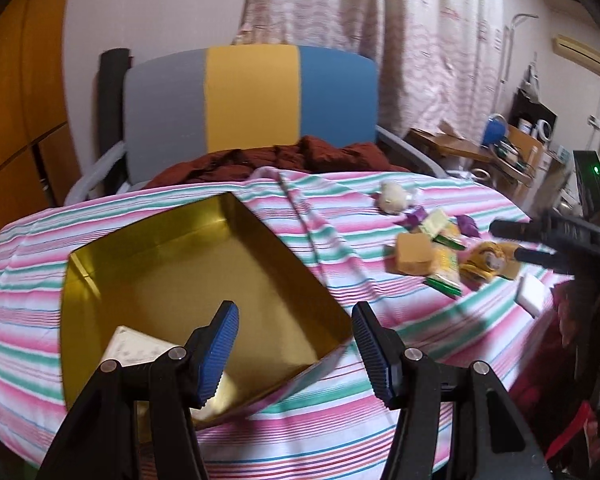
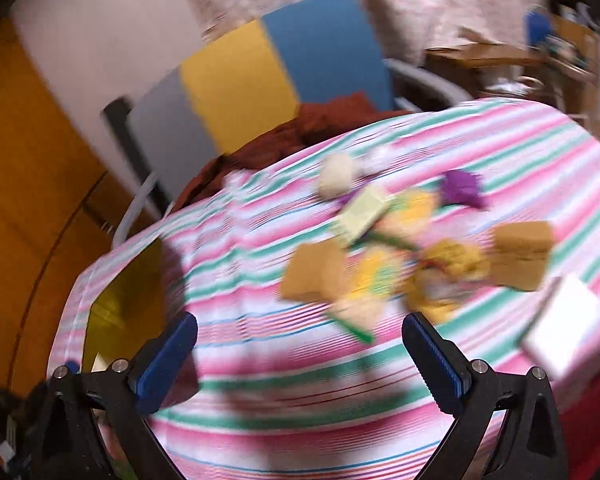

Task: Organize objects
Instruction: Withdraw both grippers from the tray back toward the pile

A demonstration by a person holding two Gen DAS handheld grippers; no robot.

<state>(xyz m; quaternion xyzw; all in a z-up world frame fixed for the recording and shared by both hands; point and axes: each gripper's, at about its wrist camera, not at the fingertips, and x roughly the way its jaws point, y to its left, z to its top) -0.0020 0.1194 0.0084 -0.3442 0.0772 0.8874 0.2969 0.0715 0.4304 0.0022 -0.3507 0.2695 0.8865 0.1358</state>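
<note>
Under the left gripper sits a tin box with a glossy, gold-coloured metal inside that throws reflections. Both grippers carry ribbed blue pads on matt black plastic arms with small shiny rivets. The tablecloth below is soft striped cloth, creased in places. Ahead of the right gripper, the tan blocks look matt and spongy, though blurred.

Tin left of snack pile

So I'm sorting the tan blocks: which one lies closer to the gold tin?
The tan block left of the snack pile; the other block lies right, by the white packet.
</note>
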